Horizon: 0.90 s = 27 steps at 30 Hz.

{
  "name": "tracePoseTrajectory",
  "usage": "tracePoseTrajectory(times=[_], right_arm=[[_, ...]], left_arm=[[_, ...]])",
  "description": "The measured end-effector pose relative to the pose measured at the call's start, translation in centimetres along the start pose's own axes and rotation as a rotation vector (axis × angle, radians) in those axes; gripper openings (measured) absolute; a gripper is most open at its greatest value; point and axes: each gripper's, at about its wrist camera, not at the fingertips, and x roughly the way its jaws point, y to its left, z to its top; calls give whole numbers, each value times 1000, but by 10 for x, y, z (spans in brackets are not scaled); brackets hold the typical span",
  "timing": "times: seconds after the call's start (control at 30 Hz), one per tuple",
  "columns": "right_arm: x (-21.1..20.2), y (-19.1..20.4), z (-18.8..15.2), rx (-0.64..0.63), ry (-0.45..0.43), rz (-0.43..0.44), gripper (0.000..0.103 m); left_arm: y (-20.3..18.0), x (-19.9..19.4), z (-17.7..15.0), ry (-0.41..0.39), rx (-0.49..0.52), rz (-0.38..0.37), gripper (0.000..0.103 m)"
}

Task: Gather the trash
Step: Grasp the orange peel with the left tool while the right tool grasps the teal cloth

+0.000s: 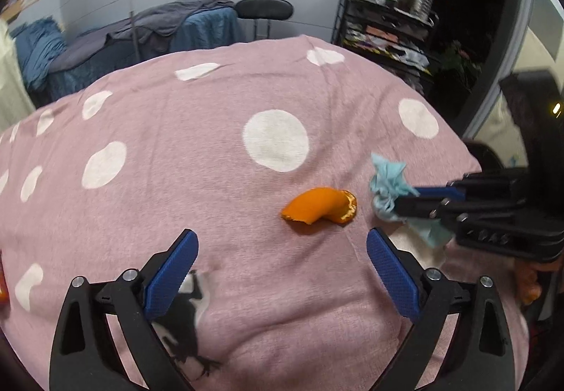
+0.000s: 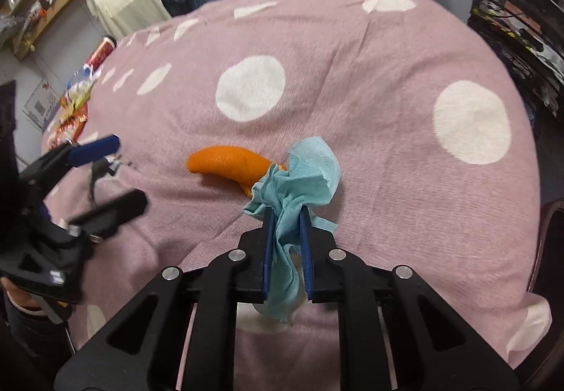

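- The right gripper [image 2: 287, 214] has its blue pads pressed together on a crumpled light-blue paper tissue [image 2: 303, 179]; the tissue sticks out above and below the pads, so the grip is in its middle.
- To do this step well, I think the tissue should be lifted straight up, because it lies just beside the orange peel [image 1: 319, 206] and could drag it.
- The left gripper [image 1: 282, 253] is wide open and holds nothing; the peel lies on the cloth a little ahead of its fingertips, between their lines.
- The peel is curved, stiff, with a smooth skin and a torn edge; closing across its narrow middle seems best.
- The pink tablecloth [image 1: 158, 130] with white dots is soft and wrinkled, so low pads may catch it.
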Motion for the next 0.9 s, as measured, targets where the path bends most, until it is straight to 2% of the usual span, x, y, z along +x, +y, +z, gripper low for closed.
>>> tracePoseTrajectory(times=[0.2,0.33,0.47,0.6,0.67,0.73,0.9], right_arm=[[-33,-11,-6,65,-79,29,15],[-51,-19,-13,100,-112,42,15],[-61,-25,-20,120,-127,50,15],[-70,-34,-31,142,-141,55,15],[-74,-39,-35,159,-150,56,15],[-77,-43,-39,178,-163,61,15],[-83,-52,-44,203,-195,75,15]], left_arm=[[-26,26,12,77,168,7,77],[-38,45,19,131,253,33,60],[-38,60,26,171,260,41,46],[-43,66,23,185,286,56,40],[-46,65,21,189,277,38,29],[-47,62,19,184,265,27,22],[-43,46,17,123,172,-2,17]])
